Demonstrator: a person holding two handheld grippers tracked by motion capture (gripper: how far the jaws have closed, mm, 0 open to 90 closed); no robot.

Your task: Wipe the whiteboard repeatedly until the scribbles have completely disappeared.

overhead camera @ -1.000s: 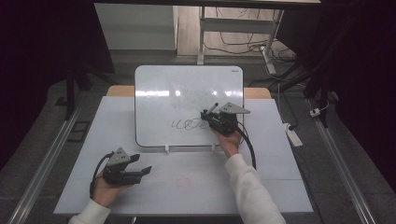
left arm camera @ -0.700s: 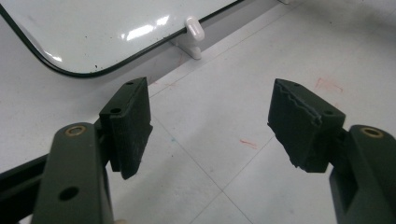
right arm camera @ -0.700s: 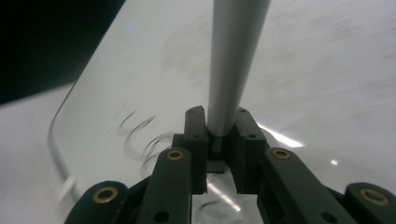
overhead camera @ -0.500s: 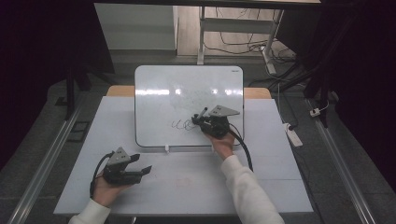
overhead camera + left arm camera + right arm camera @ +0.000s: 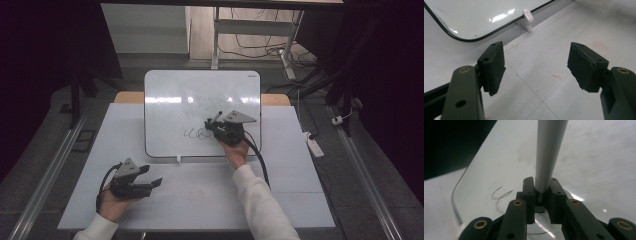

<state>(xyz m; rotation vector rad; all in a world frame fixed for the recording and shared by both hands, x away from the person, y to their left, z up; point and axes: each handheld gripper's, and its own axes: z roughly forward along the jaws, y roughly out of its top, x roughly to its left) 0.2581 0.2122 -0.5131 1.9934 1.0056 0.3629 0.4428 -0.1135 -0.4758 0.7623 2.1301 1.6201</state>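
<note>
Marker (image 5: 549, 152) in my right gripper (image 5: 541, 195): that is what I see when I look along its two black jaws. The jaws are squeezed tight on the grey stick, one pad on each side of it, and the stick pokes straight up and away from them. In the high view the marker (image 5: 216, 118) sticks out of the top of my right gripper (image 5: 211, 127), tilted up and to the left.

I will use the whiteboard (image 5: 170, 100) as my landmark. My right gripper is over the whiteboard, in its lower right part. Just to the left of the gripper there are dark scribbles (image 5: 196, 133) on the whiteboard. In the right gripper view I see a few curly lines (image 5: 501, 193) on the whiteboard (image 5: 594, 157), down to the left of my jaws.

My left gripper (image 5: 150, 182) is off the whiteboard, below its lower left corner, resting on the white table (image 5: 300, 200). Its jaws are wide apart and nothing is between them. In the left gripper view, past those open pads (image 5: 494, 67), I see the rounded corner of the whiteboard (image 5: 474, 17) and a small white clip (image 5: 528, 17) at its edge.
</note>
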